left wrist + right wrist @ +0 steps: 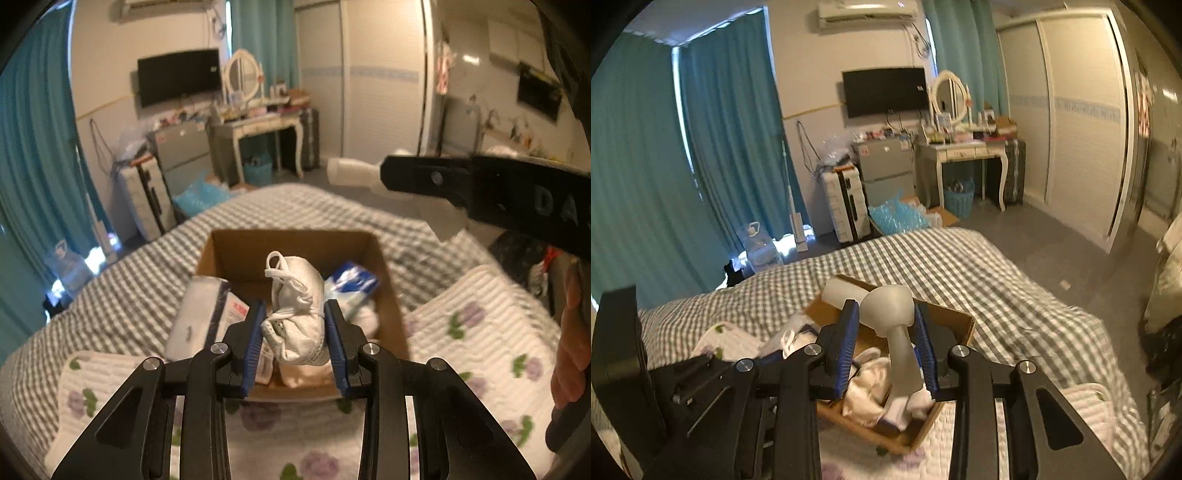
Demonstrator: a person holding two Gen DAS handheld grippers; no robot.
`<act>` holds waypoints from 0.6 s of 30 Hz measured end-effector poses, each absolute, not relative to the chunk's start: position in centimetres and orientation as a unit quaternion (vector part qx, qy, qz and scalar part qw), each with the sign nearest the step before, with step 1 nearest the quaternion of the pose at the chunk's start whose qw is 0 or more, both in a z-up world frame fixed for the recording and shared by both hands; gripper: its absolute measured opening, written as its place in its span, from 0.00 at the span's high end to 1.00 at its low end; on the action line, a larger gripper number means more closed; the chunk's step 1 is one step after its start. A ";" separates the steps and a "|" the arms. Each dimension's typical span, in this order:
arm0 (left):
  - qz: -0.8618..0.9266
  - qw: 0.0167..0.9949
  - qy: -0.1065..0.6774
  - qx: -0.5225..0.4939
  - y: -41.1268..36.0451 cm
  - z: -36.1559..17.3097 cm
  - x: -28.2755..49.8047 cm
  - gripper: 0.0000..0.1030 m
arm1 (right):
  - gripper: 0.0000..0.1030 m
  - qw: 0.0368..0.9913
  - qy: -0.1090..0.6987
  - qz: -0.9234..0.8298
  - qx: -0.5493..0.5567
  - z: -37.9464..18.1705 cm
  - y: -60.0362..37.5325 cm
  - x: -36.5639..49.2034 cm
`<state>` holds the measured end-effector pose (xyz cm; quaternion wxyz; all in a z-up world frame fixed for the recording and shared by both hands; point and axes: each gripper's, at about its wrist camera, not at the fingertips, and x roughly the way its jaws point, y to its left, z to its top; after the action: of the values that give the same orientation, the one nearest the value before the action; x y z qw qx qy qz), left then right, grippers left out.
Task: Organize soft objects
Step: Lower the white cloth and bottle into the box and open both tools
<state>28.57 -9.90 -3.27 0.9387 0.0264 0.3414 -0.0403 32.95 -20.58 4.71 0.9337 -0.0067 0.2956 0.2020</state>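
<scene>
White shoe [301, 314] hangs clamped in our left gripper [295, 325] above the cardboard box [291, 242], and we judge the bottle [892, 325] pinched by our right gripper [888, 343] may collide overhead.

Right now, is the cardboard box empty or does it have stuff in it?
Not empty. The cardboard box holds a blue-and-white packet and a white pack; the left gripper holds a white shoe above it.
</scene>
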 end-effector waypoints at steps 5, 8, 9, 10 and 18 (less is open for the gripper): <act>-0.053 0.934 0.352 0.019 -10.4 -6.1 31.4 0.70 | 0.70 0.923 0.329 0.199 0.002 -0.1 -20.5 38.9; -0.058 0.932 0.358 0.017 -10.5 -7.6 32.0 0.69 | 0.70 0.916 0.346 0.202 0.018 -2.5 -20.6 41.2; -0.058 0.932 0.357 0.021 -10.6 -7.8 32.1 0.69 | 0.70 0.912 0.352 0.208 0.022 -3.3 -20.5 41.8; -0.060 0.933 0.353 0.025 -10.7 -8.0 32.1 0.69 | 0.70 0.909 0.356 0.214 0.023 -3.9 -20.4 42.3; -0.045 0.939 0.338 0.046 -11.0 -7.9 31.4 0.34 | 0.39 0.912 0.351 0.209 0.016 -4.9 -19.6 43.4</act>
<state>31.43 -11.04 -7.88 0.9390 0.0462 0.3378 -0.0448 43.36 -19.58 -4.95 0.9124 0.0155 0.3513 0.2095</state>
